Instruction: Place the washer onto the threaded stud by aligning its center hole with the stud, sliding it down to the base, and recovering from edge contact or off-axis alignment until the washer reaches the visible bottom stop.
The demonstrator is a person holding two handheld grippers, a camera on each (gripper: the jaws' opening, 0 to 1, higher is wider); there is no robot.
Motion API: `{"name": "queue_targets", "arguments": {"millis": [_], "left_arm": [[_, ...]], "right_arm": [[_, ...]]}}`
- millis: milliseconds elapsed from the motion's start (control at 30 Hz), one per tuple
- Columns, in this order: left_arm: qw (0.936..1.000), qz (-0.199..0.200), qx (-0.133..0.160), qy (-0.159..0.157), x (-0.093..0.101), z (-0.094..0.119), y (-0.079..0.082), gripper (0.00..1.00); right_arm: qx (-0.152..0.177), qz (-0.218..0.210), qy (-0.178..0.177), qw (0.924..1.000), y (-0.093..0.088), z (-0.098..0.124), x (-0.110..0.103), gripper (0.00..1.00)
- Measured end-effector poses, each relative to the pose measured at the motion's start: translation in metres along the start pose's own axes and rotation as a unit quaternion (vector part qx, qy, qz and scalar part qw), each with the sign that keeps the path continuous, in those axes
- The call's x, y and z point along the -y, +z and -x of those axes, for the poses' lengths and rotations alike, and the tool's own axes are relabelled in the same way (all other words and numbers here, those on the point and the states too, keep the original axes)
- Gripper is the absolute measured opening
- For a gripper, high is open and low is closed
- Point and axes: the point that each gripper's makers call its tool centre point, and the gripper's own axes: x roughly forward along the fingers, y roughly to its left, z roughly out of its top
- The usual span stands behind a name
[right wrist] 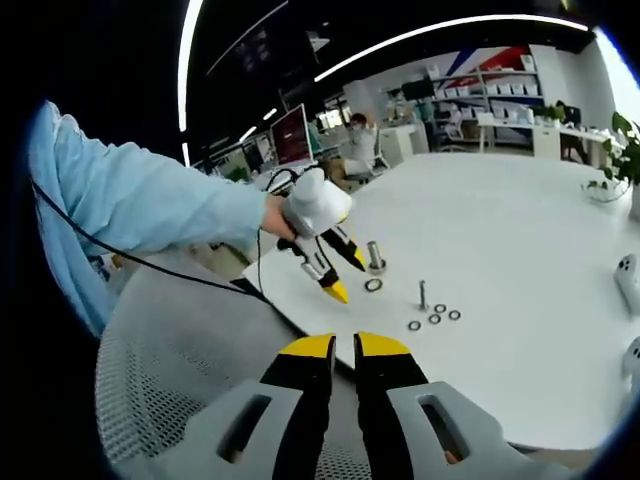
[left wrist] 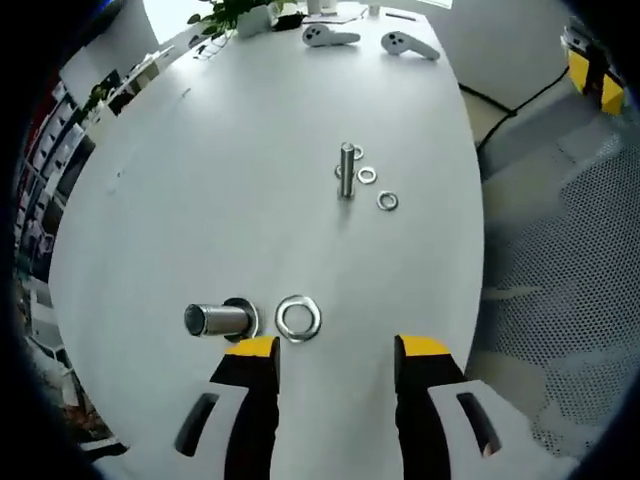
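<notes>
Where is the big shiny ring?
In the left gripper view, the big washer lies flat on the white table, beside the thick stud, just ahead of the left claw.

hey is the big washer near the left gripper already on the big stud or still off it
Off. The large washer lies flat on the white table beside the large stud, ahead of the open left hand-held gripper.

Bright, even overhead light washes the white table [left wrist: 250, 150] almost flat, with soft, short shadows. Ceiling light strips [right wrist: 420, 35] glare and curve in the right gripper view. Fisheye bending and blur grow toward the edges
</notes>
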Motion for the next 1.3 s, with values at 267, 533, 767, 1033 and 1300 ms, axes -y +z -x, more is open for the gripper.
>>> {"name": "queue_targets", "arguments": {"millis": [267,533,767,1033,1300], "left_arm": [[0.9993,0.034,-0.01,0.005,-0.007,-0.015,0.0,0.4],[0.9989,0.045,-0.008,0.012,-0.014,-0.02,-0.001,0.36],[0.9978,0.065,-0.012,0.004,-0.012,-0.022,-0.002,0.36],[0.9976,0.066,-0.021,-0.006,-0.009,-0.023,-0.001,0.32],[0.9981,0.051,-0.034,-0.006,-0.005,-0.026,-0.001,0.2]], "right_arm": [[-0.023,0.014,0.026,0.9993,-0.006,-0.003,-0.009,0.11],[-0.025,0.016,0.037,0.9989,-0.007,-0.003,-0.013,0.11],[-0.024,0.022,0.042,0.9986,-0.006,-0.004,-0.014,0.11],[-0.028,0.024,0.046,0.9983,-0.007,-0.004,-0.015,0.11],[-0.026,0.023,0.046,0.9983,-0.007,-0.003,-0.015,0.11]]}}
